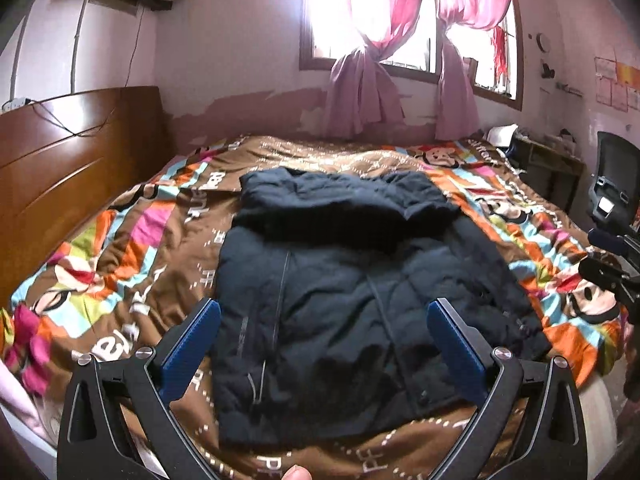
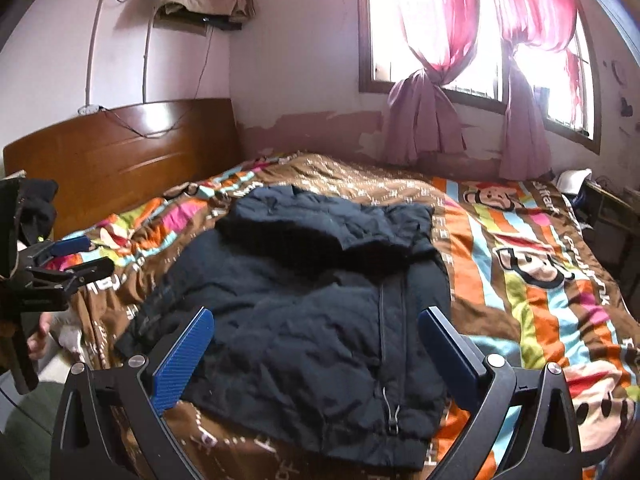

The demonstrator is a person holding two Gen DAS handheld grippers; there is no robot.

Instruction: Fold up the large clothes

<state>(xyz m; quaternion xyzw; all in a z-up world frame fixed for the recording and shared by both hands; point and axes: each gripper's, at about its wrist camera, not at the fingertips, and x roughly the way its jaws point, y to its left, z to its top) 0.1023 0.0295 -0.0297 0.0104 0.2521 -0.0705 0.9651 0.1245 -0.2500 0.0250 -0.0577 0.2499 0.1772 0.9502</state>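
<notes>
1. The headboard (image 1: pixel 72 152) stands at the left end of the bed, brown wood, with a cable draped over its top edge.
2. The left gripper (image 1: pixel 323 320) hovers over the near edge of the bed, its jaws spread wide and holding nothing; the blue pads (image 1: pixel 188 354) frame the lower part of the jacket without touching it.
3. The jacket (image 1: pixel 352 300) lies flat in the middle of the quilt (image 1: pixel 120 240), dark navy and puffy, hem toward the cameras, hood (image 1: pixel 344 196) at the far end toward the window.
4. Its zipper (image 2: pixel 390 360) runs down the front, with the pull near the hem.
5. The right gripper (image 2: pixel 316 330) hangs over the same near edge, jaws also wide and empty, with the jacket's hem between them from its view.
6. The window (image 1: pixel 416 12) with knotted pink curtains (image 1: pixel 360 92) fills the far wall.
7. A chair (image 1: pixel 614 184) sits beside the bed at far right.
</notes>
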